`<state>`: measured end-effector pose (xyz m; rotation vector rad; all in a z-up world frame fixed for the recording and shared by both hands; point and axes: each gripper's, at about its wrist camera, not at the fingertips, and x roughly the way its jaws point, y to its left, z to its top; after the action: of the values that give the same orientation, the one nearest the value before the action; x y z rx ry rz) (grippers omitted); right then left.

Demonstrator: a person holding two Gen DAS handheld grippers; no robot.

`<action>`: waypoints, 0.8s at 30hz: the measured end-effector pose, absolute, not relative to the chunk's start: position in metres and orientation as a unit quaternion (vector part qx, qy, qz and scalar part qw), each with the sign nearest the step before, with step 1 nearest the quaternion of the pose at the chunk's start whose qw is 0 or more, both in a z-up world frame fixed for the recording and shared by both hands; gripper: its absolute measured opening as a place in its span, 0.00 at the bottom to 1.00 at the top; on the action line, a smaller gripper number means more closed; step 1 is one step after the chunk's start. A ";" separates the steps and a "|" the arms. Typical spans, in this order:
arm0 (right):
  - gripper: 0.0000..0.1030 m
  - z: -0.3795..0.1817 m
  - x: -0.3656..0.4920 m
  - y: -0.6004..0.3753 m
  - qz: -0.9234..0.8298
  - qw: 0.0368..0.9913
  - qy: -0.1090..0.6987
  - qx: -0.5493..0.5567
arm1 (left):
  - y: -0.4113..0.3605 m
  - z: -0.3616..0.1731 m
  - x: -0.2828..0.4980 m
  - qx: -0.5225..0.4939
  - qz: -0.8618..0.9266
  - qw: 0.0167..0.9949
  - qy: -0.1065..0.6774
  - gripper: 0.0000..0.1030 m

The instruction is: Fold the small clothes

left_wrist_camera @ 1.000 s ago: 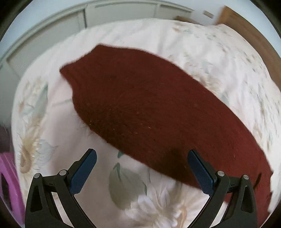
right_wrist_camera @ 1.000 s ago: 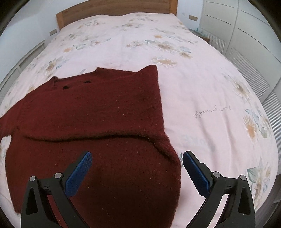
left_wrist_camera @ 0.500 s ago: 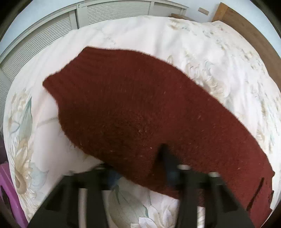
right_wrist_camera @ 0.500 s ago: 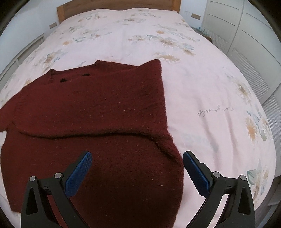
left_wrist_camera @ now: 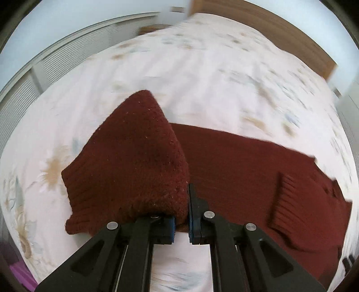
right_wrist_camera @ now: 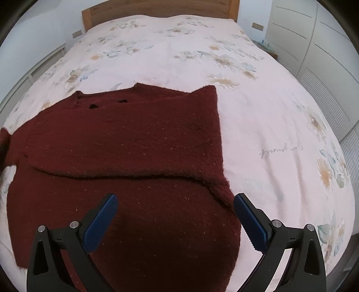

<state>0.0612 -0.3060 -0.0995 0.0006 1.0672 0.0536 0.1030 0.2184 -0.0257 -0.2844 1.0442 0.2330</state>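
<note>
A dark red knitted sweater (right_wrist_camera: 125, 146) lies spread on the bed, its right sleeve folded across the chest. In the left wrist view my left gripper (left_wrist_camera: 180, 221) is shut on the sweater's left sleeve (left_wrist_camera: 132, 170) and holds it raised above the bed, the cuff end hanging to the left. The sweater body (left_wrist_camera: 246, 170) lies flat to the right. My right gripper (right_wrist_camera: 175, 220) is open and empty, hovering over the sweater's lower hem with its blue pads (right_wrist_camera: 101, 222) either side of the fabric's right part.
The bed (right_wrist_camera: 258, 107) has a pale pink floral cover. A wooden headboard (right_wrist_camera: 157, 9) stands at the far end. White slatted wardrobe doors (right_wrist_camera: 318, 56) run along the right side. A purple object (left_wrist_camera: 20, 276) lies beside the bed at lower left.
My left gripper closed on the sweater's left sleeve and lifted it, swinging toward the body. The right gripper moved slightly forward and stayed open.
</note>
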 end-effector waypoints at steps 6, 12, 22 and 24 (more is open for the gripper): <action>1.00 -0.093 0.075 -0.311 0.029 0.858 0.512 0.004 | 0.126 -0.018 0.125 -0.089 0.040 0.861 0.498 0.06; 1.00 -0.080 0.082 -0.321 0.028 0.864 0.502 0.014 | 0.038 -0.010 0.148 -0.043 -0.029 0.872 0.488 0.06; 1.00 -0.072 0.085 -0.331 0.028 0.868 0.494 0.024 | -0.071 -0.050 0.188 0.021 -0.104 0.859 0.501 0.06; 1.00 -0.075 0.083 -0.335 0.024 0.868 0.496 0.031 | -0.085 -0.061 0.187 0.036 -0.105 0.858 0.502 0.06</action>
<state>0.0834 -0.3348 -0.0747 0.0652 1.0379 0.0501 0.1872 -0.0853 -0.0608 0.0748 1.0549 -0.2210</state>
